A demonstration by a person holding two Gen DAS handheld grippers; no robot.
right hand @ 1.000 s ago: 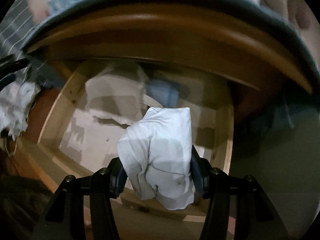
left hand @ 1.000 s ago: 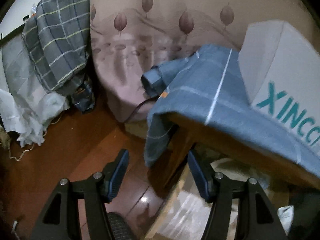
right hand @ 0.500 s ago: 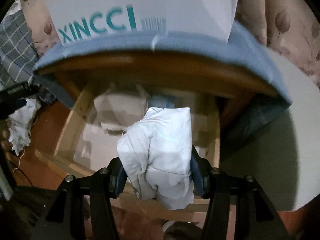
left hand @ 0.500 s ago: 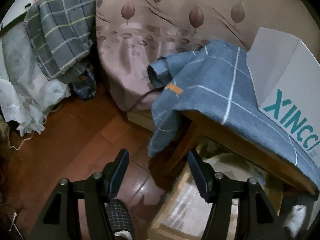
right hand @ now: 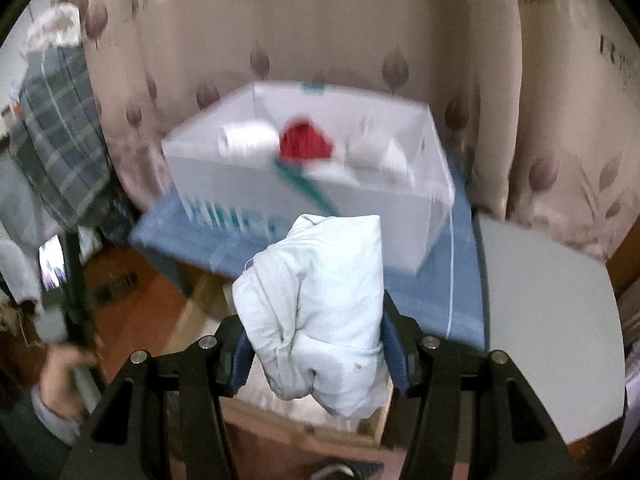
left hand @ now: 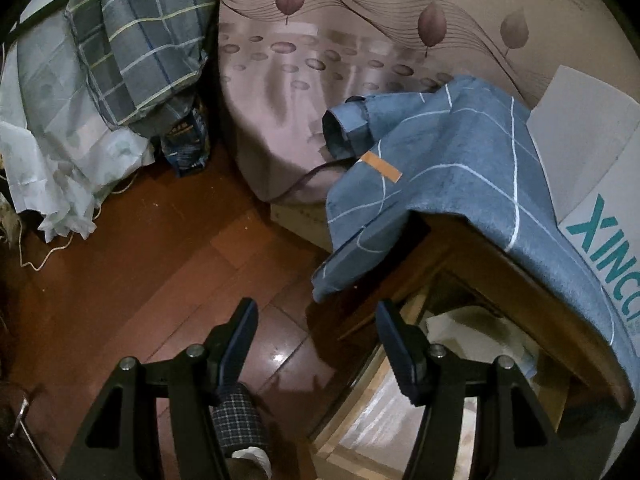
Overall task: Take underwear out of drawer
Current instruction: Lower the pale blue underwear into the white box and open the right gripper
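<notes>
Jaws of the right gripper (right hand: 316, 344) are clamped on soft, light white underwear (right hand: 320, 304), best held mid-bundle; the left gripper (left hand: 316, 330) is held apart, empty.

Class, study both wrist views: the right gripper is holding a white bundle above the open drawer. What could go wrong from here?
1. The white underwear bundle bulges beyond the right gripper jaws, so part could slip loose.
2. The white box looks full already; a careless drop might knock rolls out.
3. The drawer stands open beside the empty left gripper; it could get bumped.
</notes>
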